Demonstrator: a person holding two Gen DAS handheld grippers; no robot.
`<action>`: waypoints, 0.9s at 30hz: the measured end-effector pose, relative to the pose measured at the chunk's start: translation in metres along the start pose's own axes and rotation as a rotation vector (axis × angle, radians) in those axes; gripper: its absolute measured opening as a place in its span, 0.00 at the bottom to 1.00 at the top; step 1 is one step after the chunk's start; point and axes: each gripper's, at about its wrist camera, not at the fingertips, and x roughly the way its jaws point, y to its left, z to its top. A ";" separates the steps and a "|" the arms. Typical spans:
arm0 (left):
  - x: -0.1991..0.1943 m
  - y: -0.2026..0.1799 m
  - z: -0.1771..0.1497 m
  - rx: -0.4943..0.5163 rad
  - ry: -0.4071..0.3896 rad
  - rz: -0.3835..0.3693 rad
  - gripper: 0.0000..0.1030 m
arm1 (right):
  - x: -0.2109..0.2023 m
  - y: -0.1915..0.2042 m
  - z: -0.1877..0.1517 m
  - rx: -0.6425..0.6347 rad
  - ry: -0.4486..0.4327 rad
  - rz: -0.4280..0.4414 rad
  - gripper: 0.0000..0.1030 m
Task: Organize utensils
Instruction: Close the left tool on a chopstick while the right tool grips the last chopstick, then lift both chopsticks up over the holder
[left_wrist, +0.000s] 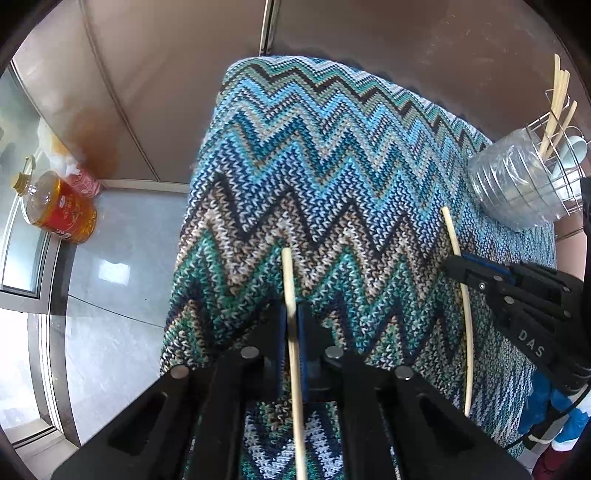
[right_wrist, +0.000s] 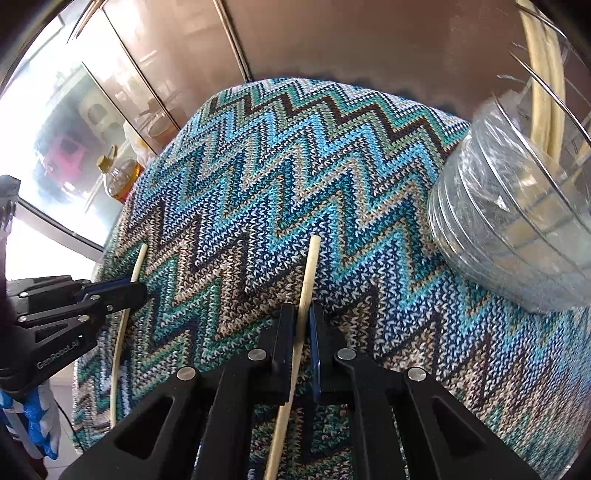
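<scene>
My left gripper (left_wrist: 291, 314) is shut on a pale wooden chopstick (left_wrist: 290, 280) that points away over the zigzag knit cloth. My right gripper (right_wrist: 304, 314) is shut on a second chopstick (right_wrist: 310, 266). Each gripper shows in the other view: the right one (left_wrist: 458, 264) with its chopstick (left_wrist: 452, 232), the left one (right_wrist: 138, 288) with its chopstick (right_wrist: 138, 262). A wire utensil holder (left_wrist: 554, 147) with several chopsticks stands at the far right of the cloth, close in the right wrist view (right_wrist: 546, 110).
A clear plastic bottle section (left_wrist: 517, 184) surrounds the holder's base, large in the right wrist view (right_wrist: 509, 229). An oil bottle (left_wrist: 59, 206) stands on the floor at left. The cloth-covered table (left_wrist: 332, 166) drops off at its left edge. Brown wall panels stand behind.
</scene>
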 end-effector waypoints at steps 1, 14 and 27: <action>-0.001 0.001 0.000 -0.002 -0.004 0.002 0.04 | -0.003 -0.003 -0.003 0.004 -0.005 0.008 0.06; -0.052 0.001 -0.023 -0.028 -0.155 0.013 0.04 | -0.082 -0.012 -0.059 0.041 -0.237 0.199 0.05; -0.128 -0.022 -0.055 -0.024 -0.339 -0.069 0.04 | -0.168 -0.027 -0.119 0.096 -0.495 0.304 0.05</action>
